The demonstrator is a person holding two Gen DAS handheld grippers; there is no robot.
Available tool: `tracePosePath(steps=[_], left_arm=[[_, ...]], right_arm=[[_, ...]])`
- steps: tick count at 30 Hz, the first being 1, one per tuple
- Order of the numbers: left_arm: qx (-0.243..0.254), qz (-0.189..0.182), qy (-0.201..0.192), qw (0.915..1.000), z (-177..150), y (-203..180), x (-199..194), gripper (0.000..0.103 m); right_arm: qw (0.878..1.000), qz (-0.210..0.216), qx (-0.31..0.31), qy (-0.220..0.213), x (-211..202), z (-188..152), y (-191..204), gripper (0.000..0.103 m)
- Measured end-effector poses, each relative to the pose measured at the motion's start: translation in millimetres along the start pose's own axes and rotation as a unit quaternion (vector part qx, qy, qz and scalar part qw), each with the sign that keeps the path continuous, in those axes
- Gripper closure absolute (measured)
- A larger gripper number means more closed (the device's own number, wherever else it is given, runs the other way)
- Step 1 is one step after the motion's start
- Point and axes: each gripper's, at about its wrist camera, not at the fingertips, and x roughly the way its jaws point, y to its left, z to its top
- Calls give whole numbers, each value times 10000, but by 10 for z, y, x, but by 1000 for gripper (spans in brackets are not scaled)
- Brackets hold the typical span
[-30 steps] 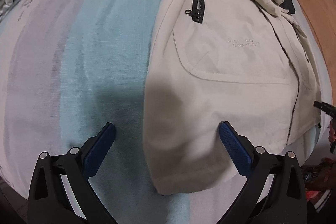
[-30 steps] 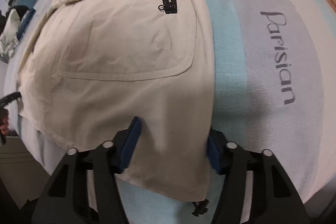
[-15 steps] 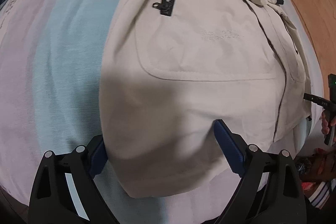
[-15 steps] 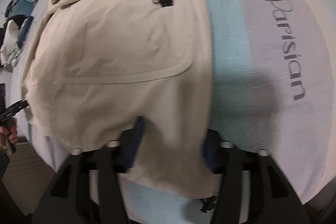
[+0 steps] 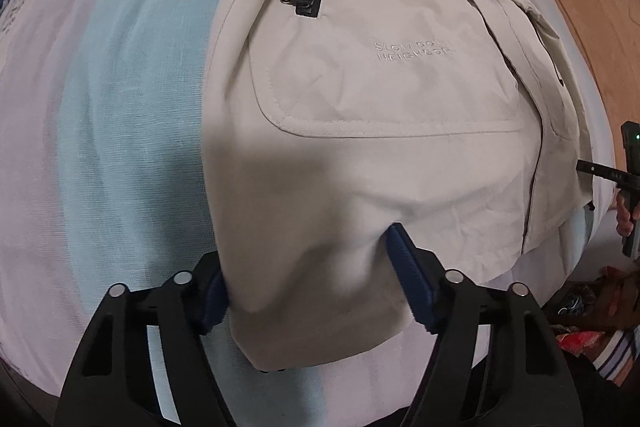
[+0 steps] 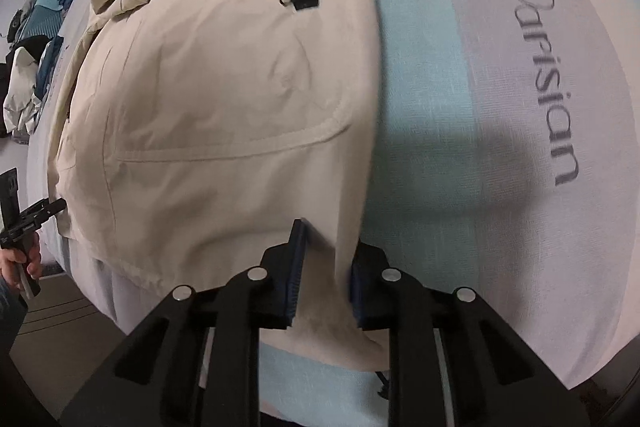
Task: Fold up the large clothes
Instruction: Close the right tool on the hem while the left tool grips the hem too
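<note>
Both claws were closing on the hem of a beige jacket [image 5: 360,99] spread flat on the bed [image 5: 120,107] ahead, left claw [image 5: 316,287] wide, right claw [image 6: 324,275] pinching fabric; folding apparently not yet begun

Jacket [image 5: 380,107] lies on bed cover [image 5: 120,107]. Left gripper [image 5: 316,279] at jacket's near left hem corner; right gripper [image 6: 324,279] at near right corner. Clothes pile [image 6: 36,39] beyond jacket's far left side.

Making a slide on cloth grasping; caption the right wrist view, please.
Right gripper closing on the hem of a beige jacket spread on a striped bedsheet.
</note>
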Motion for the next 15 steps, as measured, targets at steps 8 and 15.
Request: tracePosePath(steps=[8,15], left_arm=[[-22,137,-14,9999,-35,54,70,26],[-77,160,-66,9998,-14,-3,113,22]], right_arm=[[9997,-160,-45,193,93,44,44,78],[9984,-362,-388,214,150,-37,319,42]])
